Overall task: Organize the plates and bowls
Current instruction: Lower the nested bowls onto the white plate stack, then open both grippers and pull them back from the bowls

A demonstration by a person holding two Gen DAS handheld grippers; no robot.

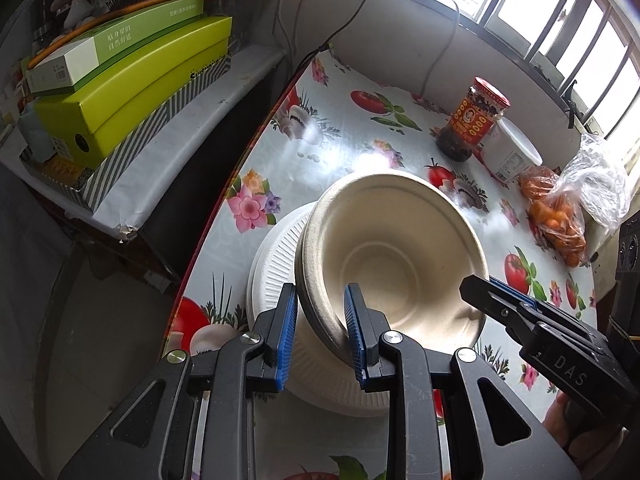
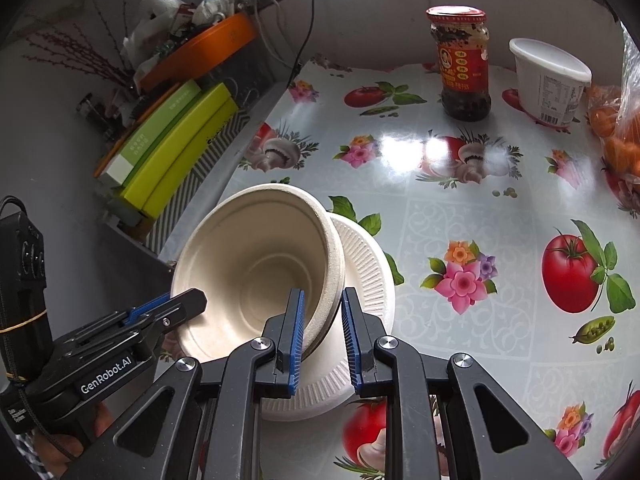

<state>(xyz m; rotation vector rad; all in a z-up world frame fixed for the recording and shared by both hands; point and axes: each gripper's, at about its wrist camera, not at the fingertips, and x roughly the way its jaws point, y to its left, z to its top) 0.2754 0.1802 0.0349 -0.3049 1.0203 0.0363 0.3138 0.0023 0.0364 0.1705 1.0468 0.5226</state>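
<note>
We see our right tool (image 2: 322, 330) clamped on the near rim of a stack of beige bowls (image 2: 256, 264), one blue pad inside the rim and one outside. The stack tilts, leaning over a white ribbed plate (image 2: 366, 280) on the flowered tabletop (image 2: 460, 208). Our left tool (image 2: 176, 308) comes in from the lower left and grips the opposite rim. Farther back stand a red-labelled jar (image 2: 464, 64) and, just beside it, a white tub (image 2: 550, 80). A bag of oranges (image 2: 616, 132) sits at the right edge. Green boxes (image 2: 176, 148) lie off the tabletop to the left.
</note>
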